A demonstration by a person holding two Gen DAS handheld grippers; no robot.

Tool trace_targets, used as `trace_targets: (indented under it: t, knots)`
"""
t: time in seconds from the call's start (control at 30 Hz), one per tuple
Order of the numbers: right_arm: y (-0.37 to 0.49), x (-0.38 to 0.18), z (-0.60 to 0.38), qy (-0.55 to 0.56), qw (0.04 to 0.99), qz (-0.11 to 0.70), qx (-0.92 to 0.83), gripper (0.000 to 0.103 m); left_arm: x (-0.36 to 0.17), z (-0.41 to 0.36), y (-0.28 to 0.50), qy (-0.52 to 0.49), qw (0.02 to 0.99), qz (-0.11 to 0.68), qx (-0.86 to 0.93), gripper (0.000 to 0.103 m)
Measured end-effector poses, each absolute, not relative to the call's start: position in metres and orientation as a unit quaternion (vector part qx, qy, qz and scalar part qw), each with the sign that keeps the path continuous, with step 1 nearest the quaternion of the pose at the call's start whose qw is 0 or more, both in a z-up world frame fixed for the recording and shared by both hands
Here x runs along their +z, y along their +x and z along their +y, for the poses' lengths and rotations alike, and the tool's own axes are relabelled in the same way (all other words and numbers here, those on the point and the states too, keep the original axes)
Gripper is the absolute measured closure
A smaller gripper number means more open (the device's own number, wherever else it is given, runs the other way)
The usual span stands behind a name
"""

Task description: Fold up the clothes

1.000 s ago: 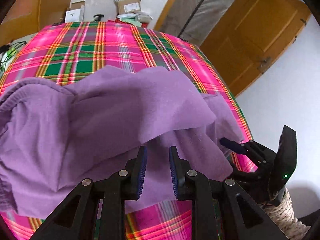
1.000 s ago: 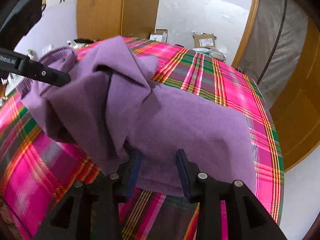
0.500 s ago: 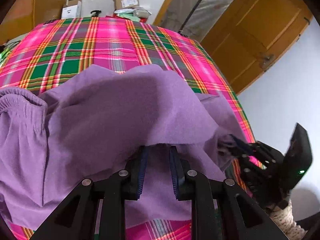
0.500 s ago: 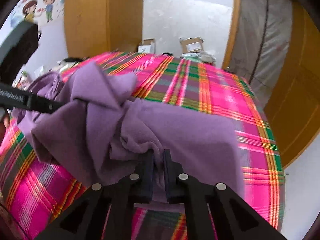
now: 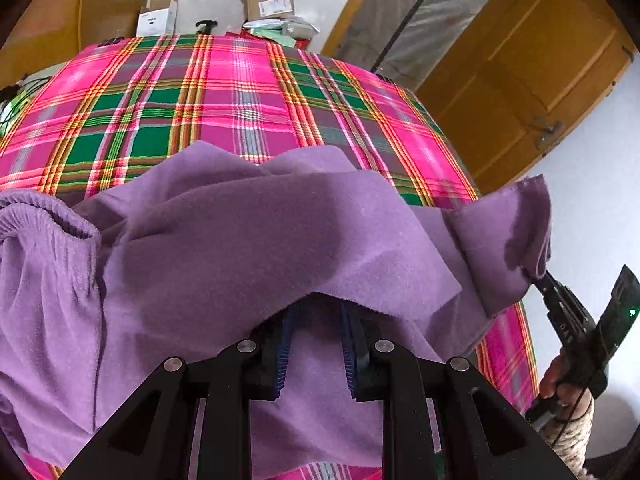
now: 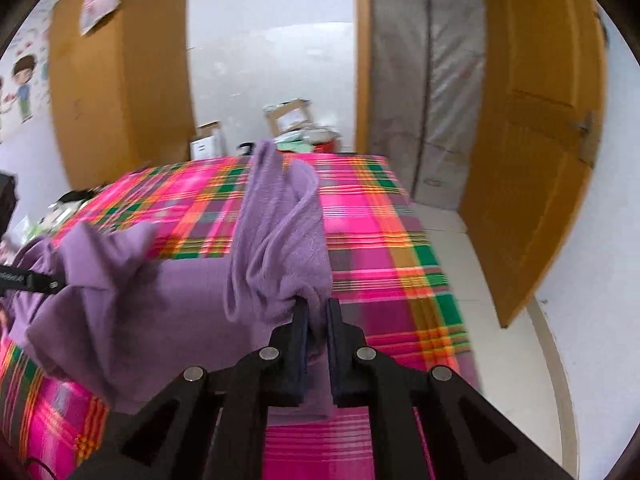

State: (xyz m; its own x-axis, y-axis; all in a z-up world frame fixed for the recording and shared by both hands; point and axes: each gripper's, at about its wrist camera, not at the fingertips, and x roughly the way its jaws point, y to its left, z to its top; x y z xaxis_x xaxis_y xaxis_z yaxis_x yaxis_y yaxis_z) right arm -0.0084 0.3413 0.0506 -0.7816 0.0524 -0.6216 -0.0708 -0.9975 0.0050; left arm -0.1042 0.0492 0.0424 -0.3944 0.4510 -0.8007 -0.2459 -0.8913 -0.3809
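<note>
— What am I looking at on my left claw?

— I'm seeing matte black angular arms with triangular cut-outs, four round silver screws across the linkage, and ribbed dark blue pads lining the insides of the fingers.

— And my right claw?

— I'm seeing the same build here: black frame, silver screws, blue pads. From the left camera, its black body is showing a small green light, faint embossed lettering, and my bare-skinned hand over a cream knitted cuff.
</note>
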Motion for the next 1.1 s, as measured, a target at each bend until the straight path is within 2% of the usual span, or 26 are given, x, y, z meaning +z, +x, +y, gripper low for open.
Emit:
trace_targets:
  t: [0.33, 0.9, 1.0, 1.1]
  knots:
    - [-0.003, 0.036, 0.372, -0.357, 0.079, 0.039, 0.93, 0.094, 0.045, 0.038, -0.107, -0.502, 0.192, -0.095, 0.838, 0.08]
    - [0.015, 0.052, 0.362, -0.339, 0.156, 0.002, 0.928, 0.091, 0.052, 0.012, -0.115, -0.492, 0.174, -0.12, 0.844, 0.08]
    - [0.024, 0.058, 0.35, -0.322, 0.15, -0.001, 0.935, 0.091, 0.053, 0.007, -0.115, -0.49, 0.173, -0.122, 0.846, 0.08]
    - [0.023, 0.061, 0.328, -0.322, 0.084, 0.01, 0.943, 0.089, 0.056, 0.002, -0.111, -0.487, 0.177, -0.114, 0.847, 0.08]
